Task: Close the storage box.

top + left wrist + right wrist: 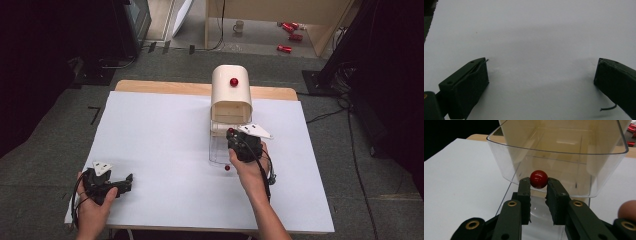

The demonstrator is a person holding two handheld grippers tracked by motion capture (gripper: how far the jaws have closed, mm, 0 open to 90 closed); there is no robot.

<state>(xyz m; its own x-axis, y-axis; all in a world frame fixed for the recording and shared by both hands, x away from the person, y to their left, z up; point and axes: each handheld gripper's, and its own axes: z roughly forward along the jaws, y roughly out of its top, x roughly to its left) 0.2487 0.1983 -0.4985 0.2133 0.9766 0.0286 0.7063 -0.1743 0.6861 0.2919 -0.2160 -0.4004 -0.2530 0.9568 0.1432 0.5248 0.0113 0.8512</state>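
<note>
From the high view, a white table (165, 150) carries a cream bread-bin-shaped box (230, 95) near its far edge, a red knob (234, 82) on its curved top. A clear lid or drawer (216, 145) extends from the box's open front toward the person; its outline is faint against the white and hard to trace. The right gripper (233, 134) sits over this clear part, its hand and grey plate hiding most of what the jaws hold, though a red spot shows at the tip. Another small red ball (227, 168) lies on the table just beside the right wrist. The left gripper (129, 179) rests near the table's near-left corner, well apart from the box, with broad bare tabletop between the two.

In the left gripper view, the left gripper (541, 72) has its jaws spread wide over bare white table (536, 32), nothing between them. The right-hand jaw is cut off by the frame edge; the table's edge shows at the upper left corner.

In the right gripper view, the right gripper (539, 185) has its jaws narrowed onto a red ball (539, 179), pinched at their tips, right at the rim of the clear curved container (559, 165). Through the clear wall the cream interior is blurred by reflections. A fingertip (627, 210) intrudes at the lower right, cut off by the frame.
</note>
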